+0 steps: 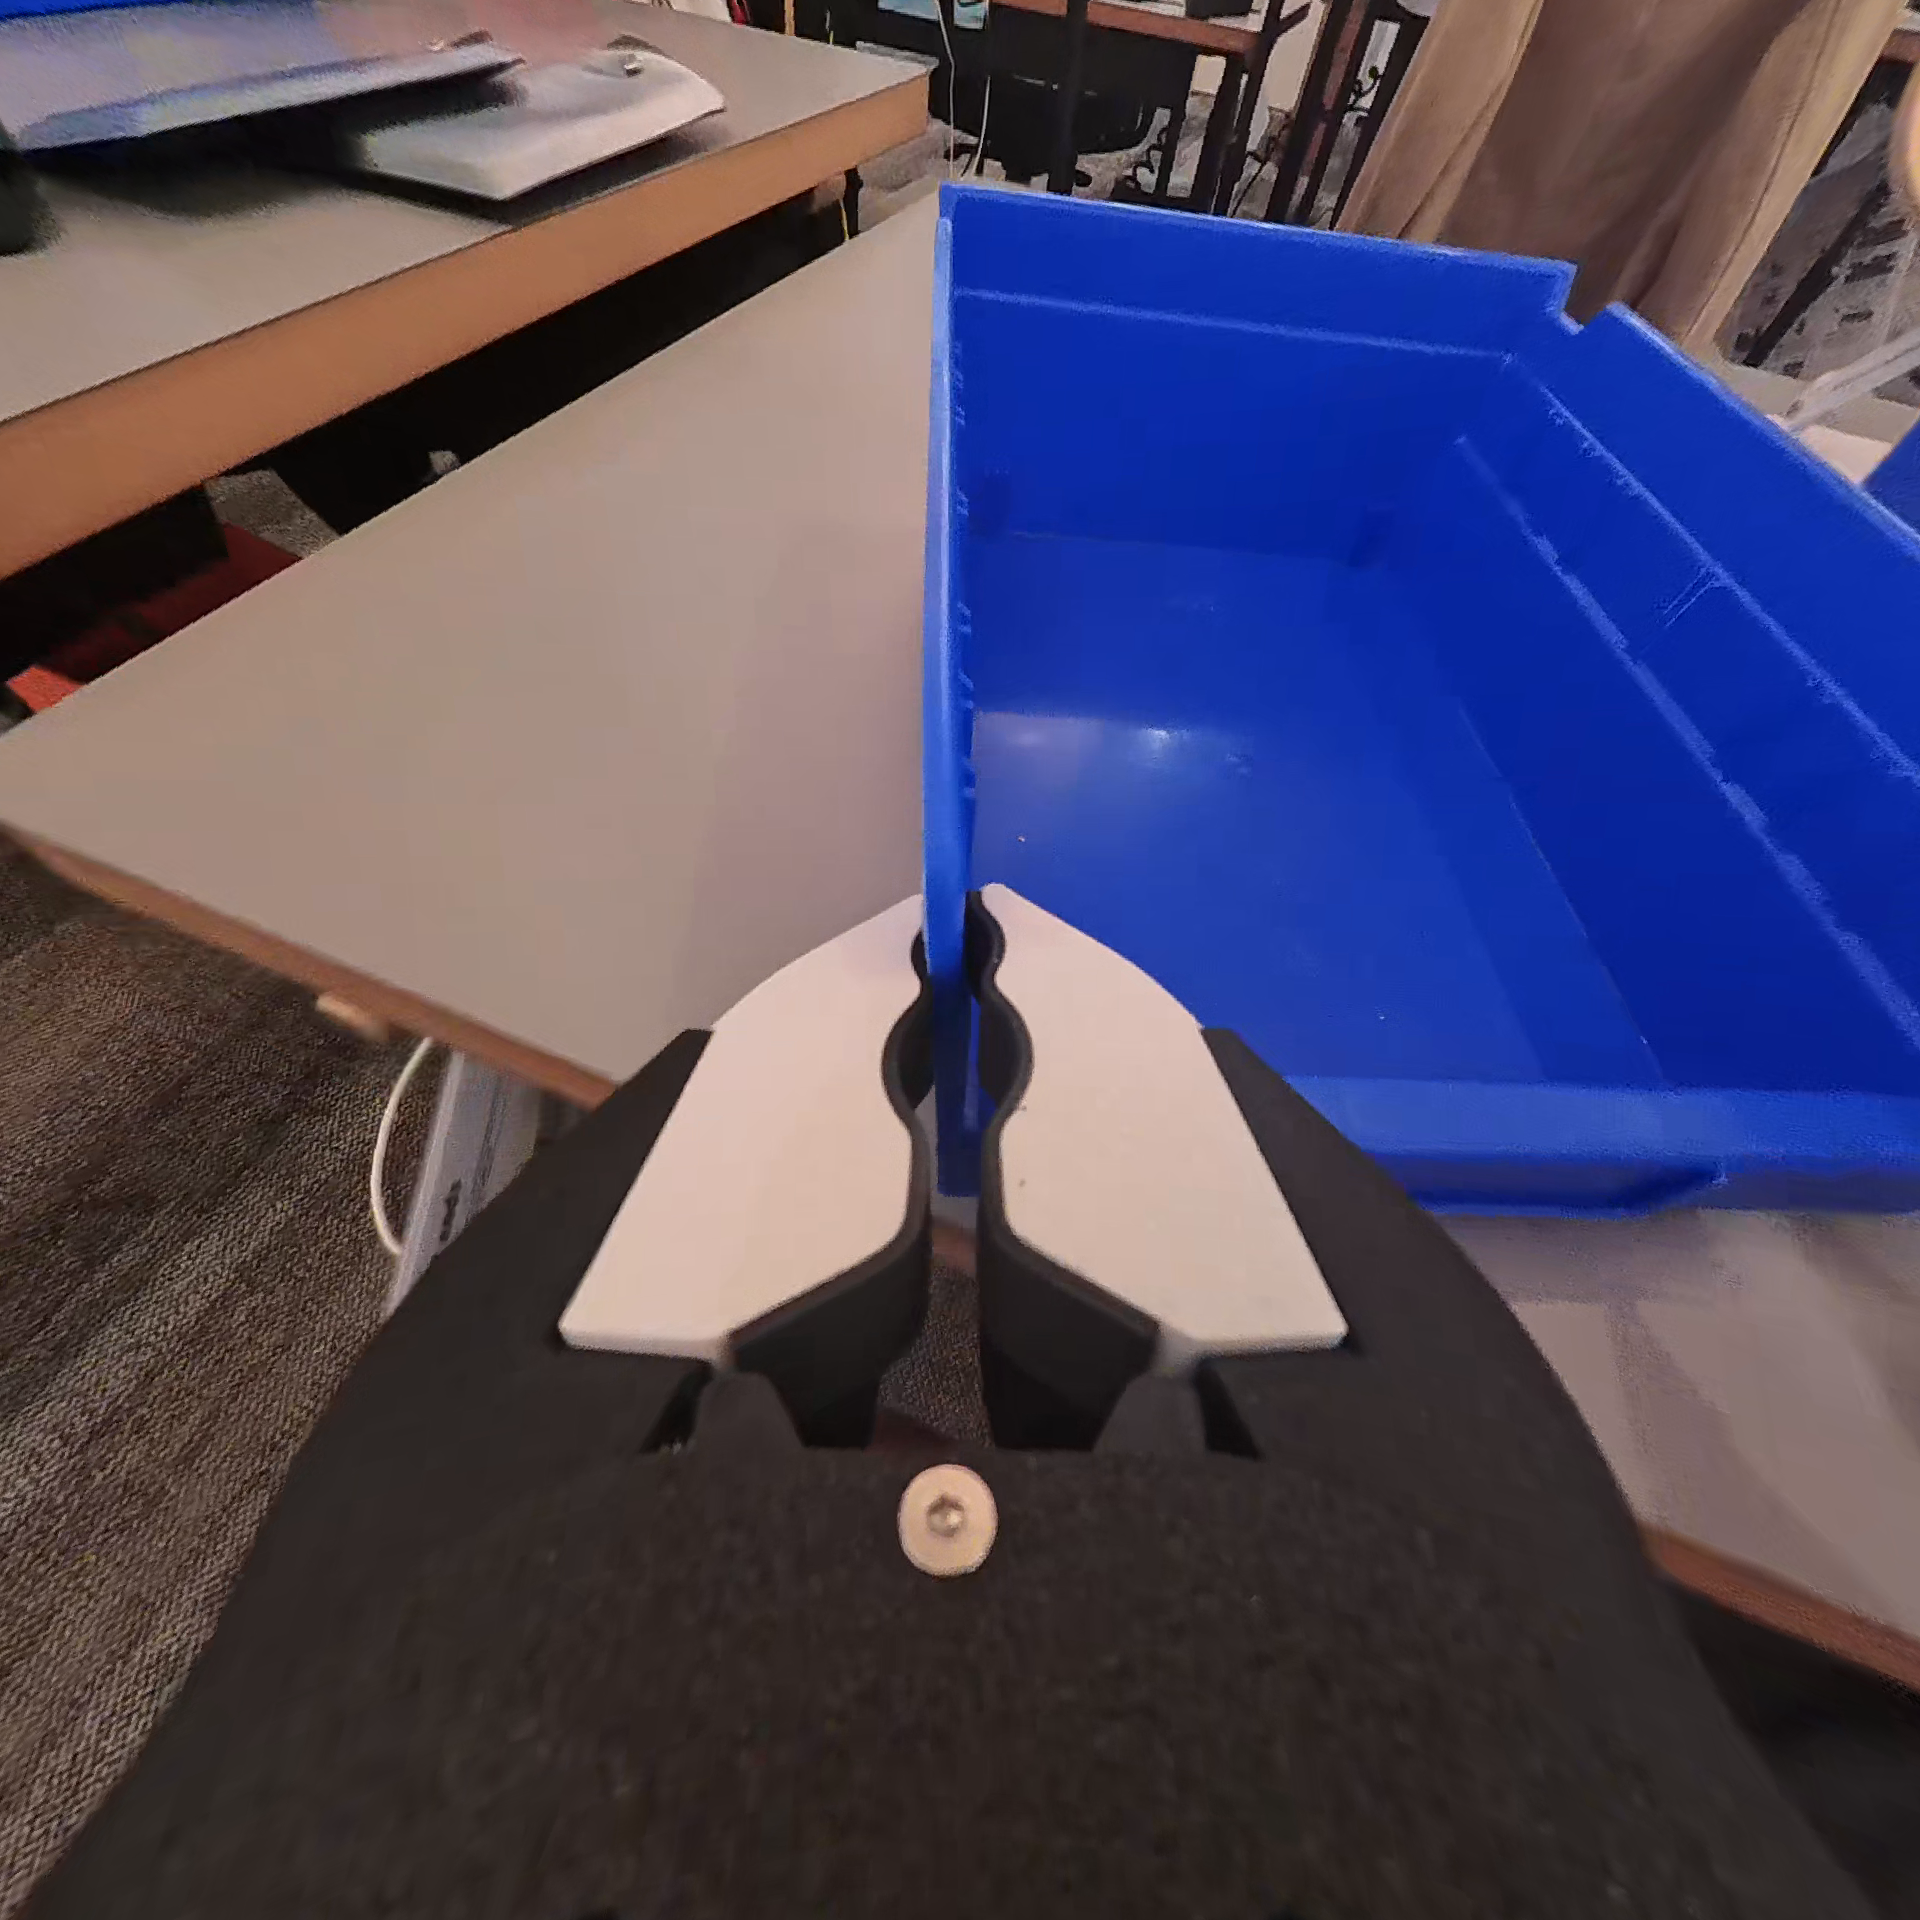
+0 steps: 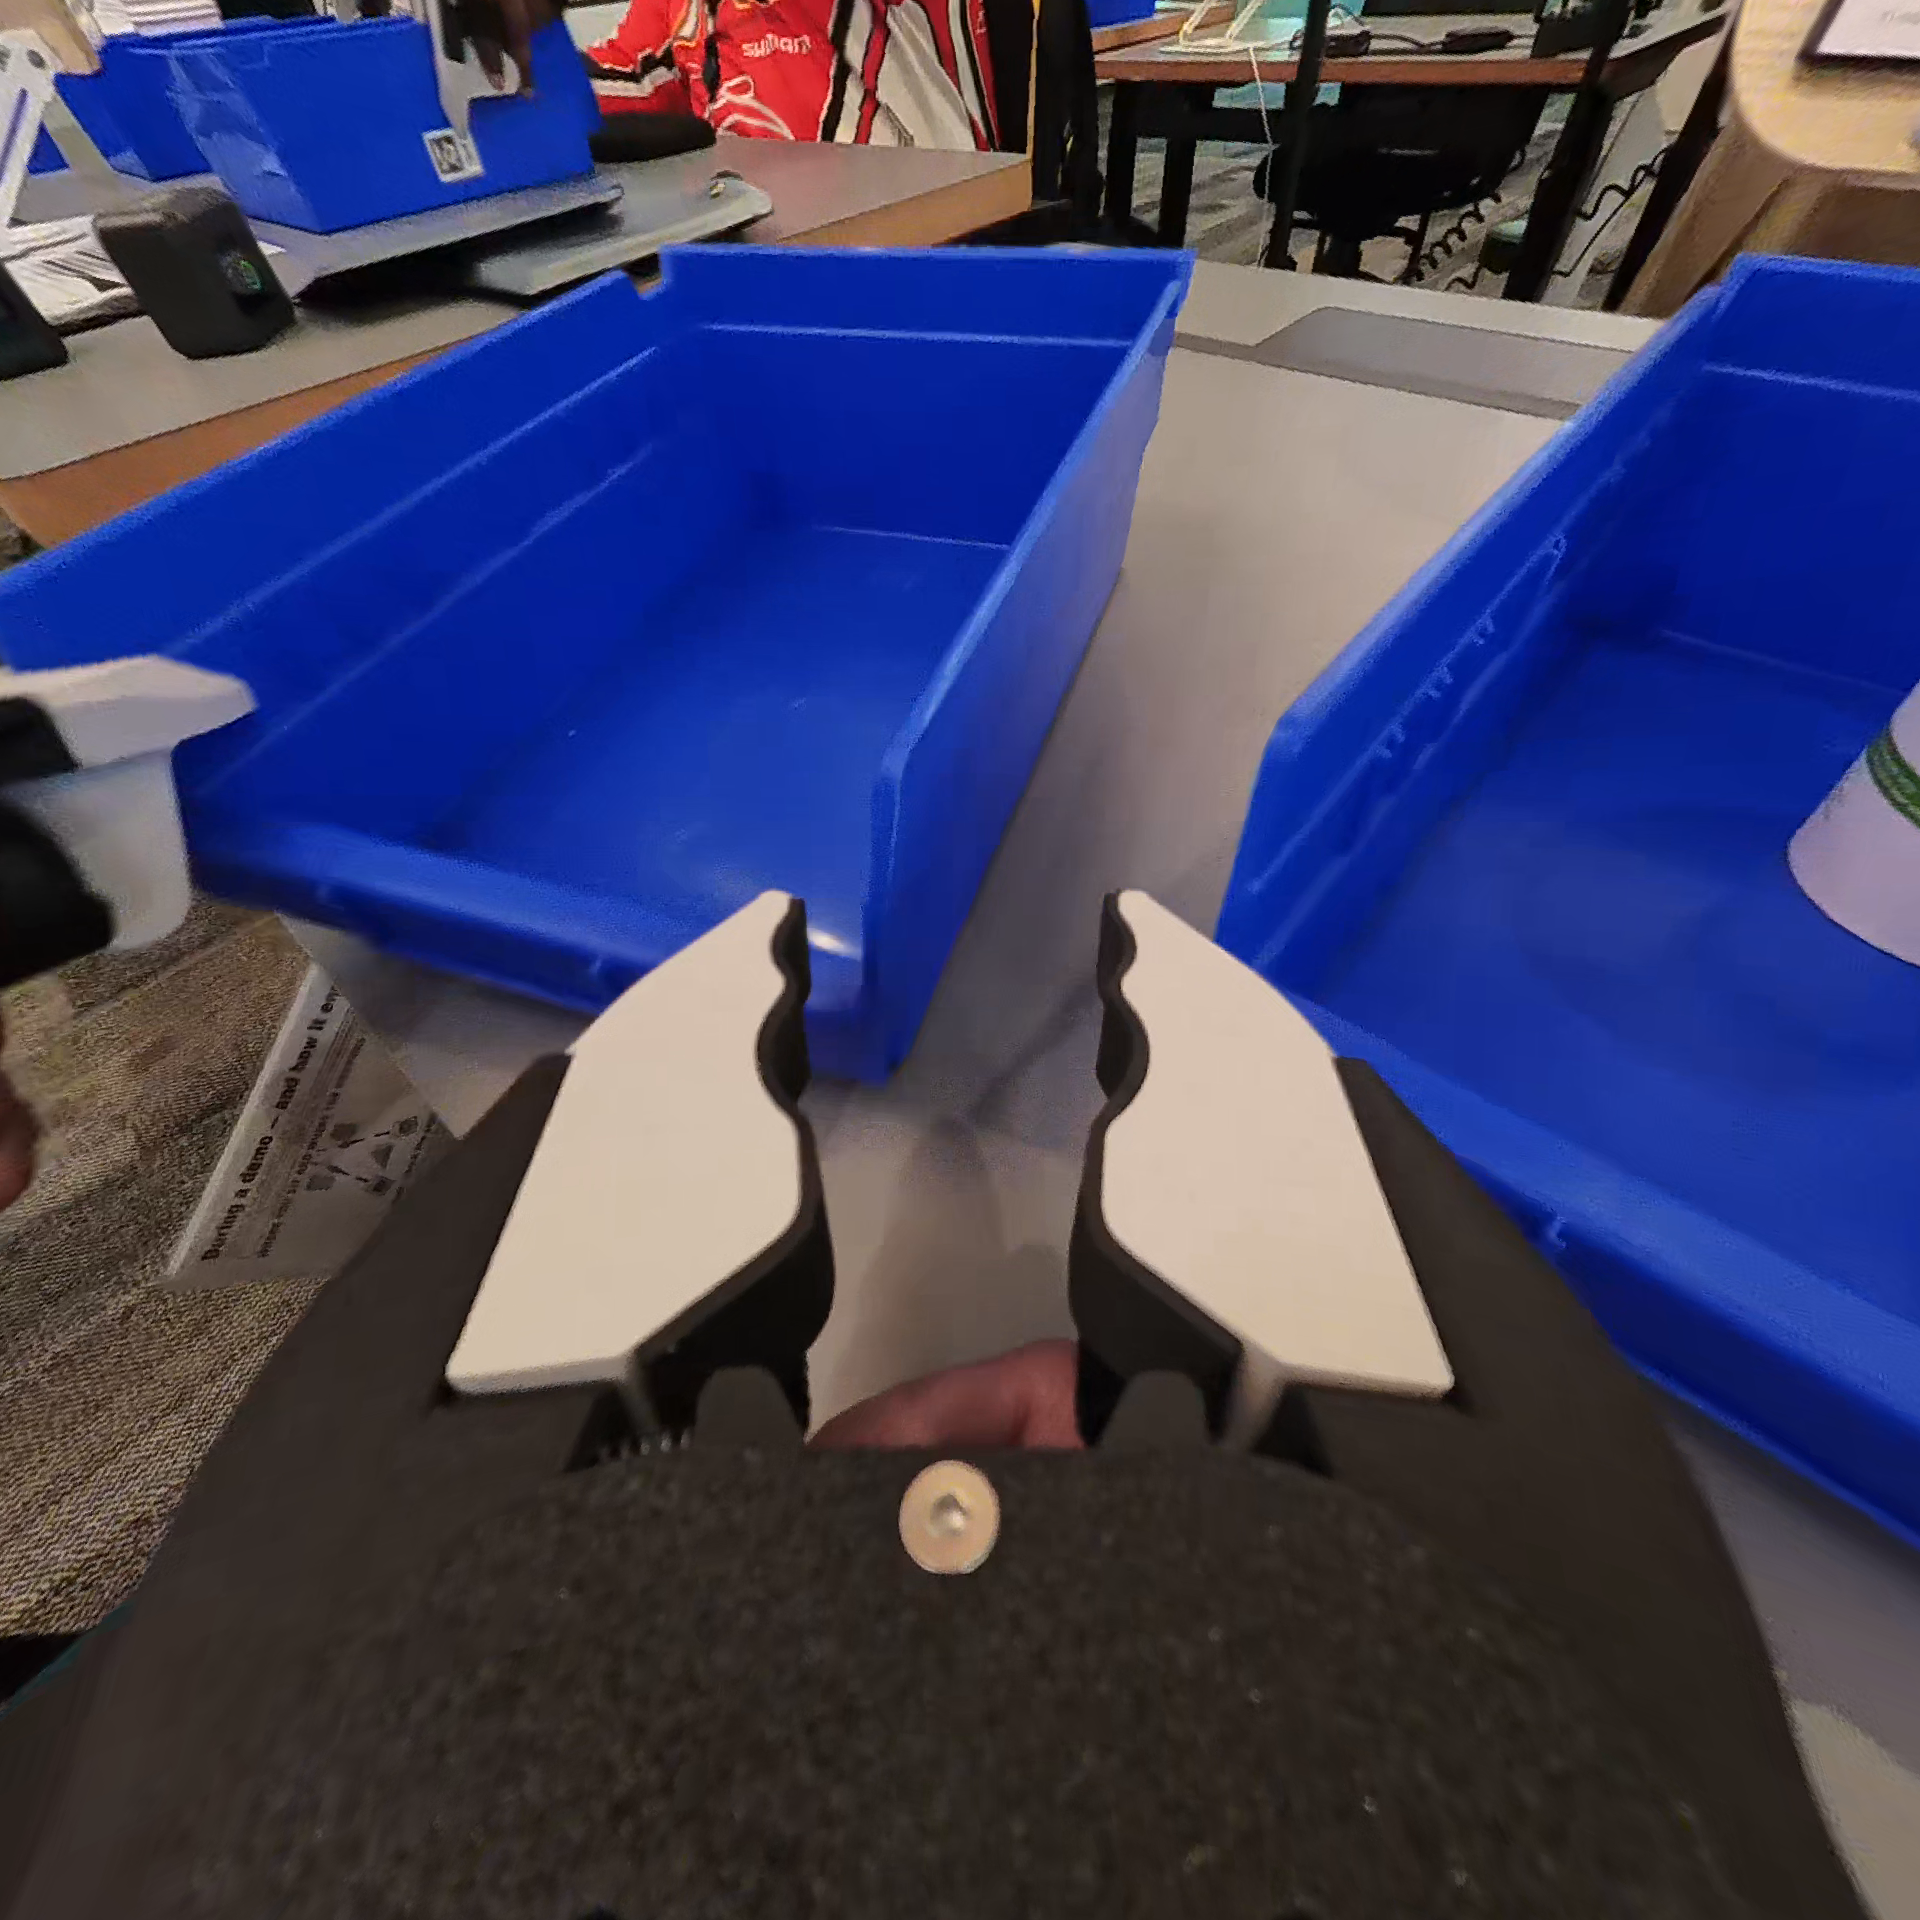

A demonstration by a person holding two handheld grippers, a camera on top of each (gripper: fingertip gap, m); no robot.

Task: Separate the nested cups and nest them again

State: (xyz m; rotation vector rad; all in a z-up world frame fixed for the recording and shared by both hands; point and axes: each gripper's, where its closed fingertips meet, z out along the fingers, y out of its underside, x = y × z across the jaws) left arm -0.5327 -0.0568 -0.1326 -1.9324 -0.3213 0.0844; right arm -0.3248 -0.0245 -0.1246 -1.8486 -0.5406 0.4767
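**Left gripper clamps bin wall, right gripper gapes**

Low centre, the left gripper (image 1: 948, 935) pinches the side wall of the blue bin (image 1: 1299, 810). The right gripper (image 2: 951, 935) hangs wide apart over the grey table (image 2: 1226, 540). At the right edge, a white cup (image 2: 1870, 842) sits inside the second bin (image 2: 1455, 727).

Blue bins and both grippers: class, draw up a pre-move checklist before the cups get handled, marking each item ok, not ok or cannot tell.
1. Left gripper gripping the empty bin's side wall: ok, shut on it.
2. Right gripper open and free: ok.
3. Cup in the right-hand bin: ok, partly visible.
4. Cups nested or single: cannot tell, cut off by the frame.
5. Right gripper aligned with cup: not ok, it points between the bins.
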